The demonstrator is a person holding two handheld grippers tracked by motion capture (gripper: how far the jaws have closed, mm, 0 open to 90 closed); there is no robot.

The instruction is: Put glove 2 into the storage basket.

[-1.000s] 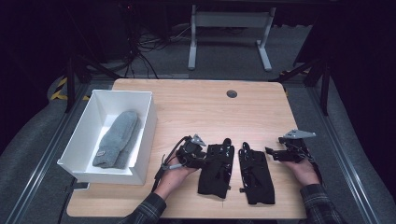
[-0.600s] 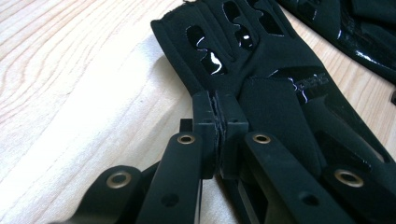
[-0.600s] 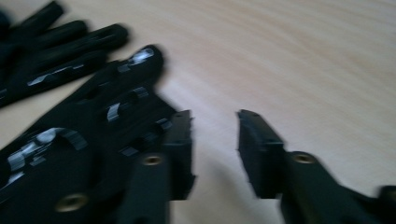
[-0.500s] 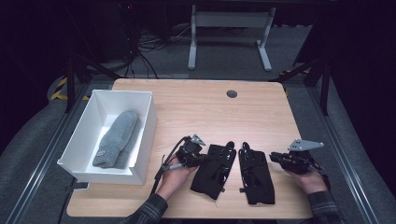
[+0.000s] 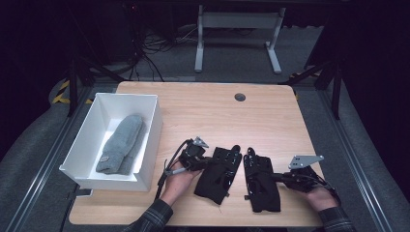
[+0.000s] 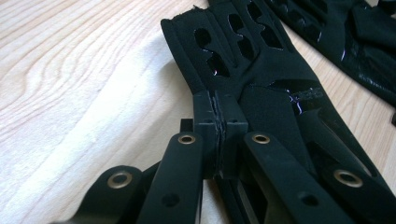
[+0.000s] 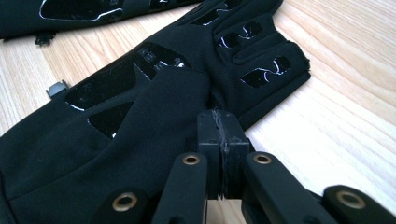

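Lying side by side on the table, near its front edge, two black gloves point their fingers away from the person. The left glove leans, cuff nearer the box, fingertips tilted right; the right glove runs almost straight front to back. The left gripper has its jaws pressed together on the left glove's edge, fabric pinched between them. The right gripper is likewise clamped on the right glove, seemingly on a fold near the thumb. A grey mitten lies in the box. Since half a second ago the left glove has shifted a little, and the right hand has moved inward to the right glove.
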